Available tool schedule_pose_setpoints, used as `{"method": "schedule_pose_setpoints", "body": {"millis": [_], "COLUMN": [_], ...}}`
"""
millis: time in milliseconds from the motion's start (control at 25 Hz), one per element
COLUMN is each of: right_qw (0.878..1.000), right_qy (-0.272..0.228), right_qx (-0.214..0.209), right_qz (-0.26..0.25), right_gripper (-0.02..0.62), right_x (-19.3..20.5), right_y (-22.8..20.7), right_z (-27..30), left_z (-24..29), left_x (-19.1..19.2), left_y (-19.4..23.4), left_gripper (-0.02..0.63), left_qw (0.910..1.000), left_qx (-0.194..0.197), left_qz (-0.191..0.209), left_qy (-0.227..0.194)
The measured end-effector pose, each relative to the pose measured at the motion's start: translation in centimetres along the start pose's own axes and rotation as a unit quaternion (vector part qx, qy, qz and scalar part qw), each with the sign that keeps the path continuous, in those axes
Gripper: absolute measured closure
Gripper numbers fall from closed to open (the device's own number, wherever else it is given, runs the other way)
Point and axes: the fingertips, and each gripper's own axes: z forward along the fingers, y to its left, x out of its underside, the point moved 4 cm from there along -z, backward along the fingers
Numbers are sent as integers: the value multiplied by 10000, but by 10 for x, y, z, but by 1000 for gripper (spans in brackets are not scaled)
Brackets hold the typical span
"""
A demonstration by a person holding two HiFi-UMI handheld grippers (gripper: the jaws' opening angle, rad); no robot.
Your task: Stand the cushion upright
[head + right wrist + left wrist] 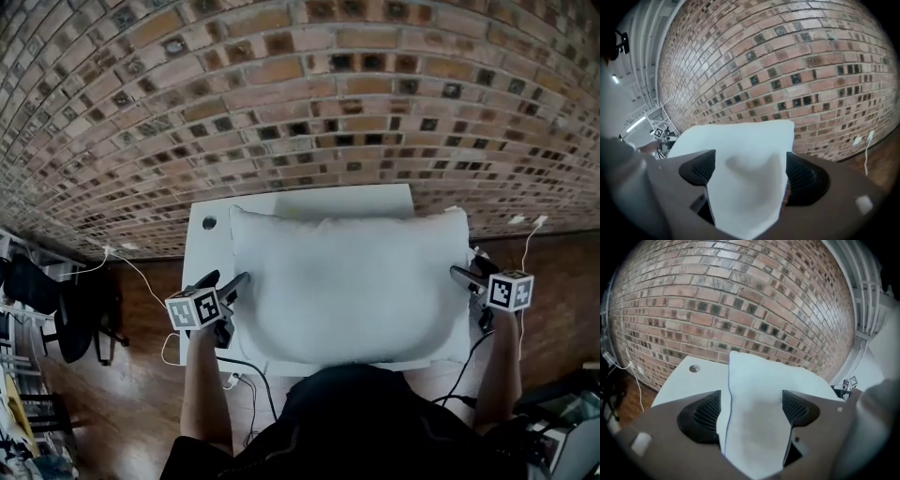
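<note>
White cloth fills the gap of your left gripper (751, 414): the jaws stand wide with the short end of the cushion (761, 380) between them, and the pads do not look to be pinching it yet. Your right gripper (749, 174) is the same at the other end, jaws wide around a soft fold of the cover. Before you lift, push both grippers a little deeper so you catch filling and not just loose cover, then close firmly on both ends together. Keep the two sides level as you raise the far edge, or the middle is likely to sag and twist.

Outward from the jaws, the cushion is a plump, plain white rectangle with a thin dark seam (727, 420) along its left edge. It seems to lie flat, covering most of the white table (210, 251), with only a strip by the round hole (694, 368) left bare. Behind it is the brick wall (281, 94), a likely backrest once the cushion stands on its long edge.
</note>
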Motion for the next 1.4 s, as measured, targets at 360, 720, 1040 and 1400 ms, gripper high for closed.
{"method": "schedule_pose_setpoints", "body": {"millis": [360,720,1040,1400], "right_qw": [9929,9744,9669,9730], "right_qy": [598,1015,1077,1043], "right_qx": [-175,-639,-958,-899], "right_qz": [1016,1899,2104,1852], "right_gripper": [6,3,5,172], "right_x": [35,64,68,58], "right_y": [-28,-38,-33,-20], "right_z": [21,62,74,69], "left_z": [37,83,86,82], "left_x": [19,49,54,48], "left_y": [25,23,21,3], "left_gripper": [29,28,69,237], "left_qw": [9959,9827,9749,9783], "left_qx": [455,995,1300,1446], "left_qz": [-285,-1206,-1436,-1066], "left_qy": [724,990,1095,1028]}}
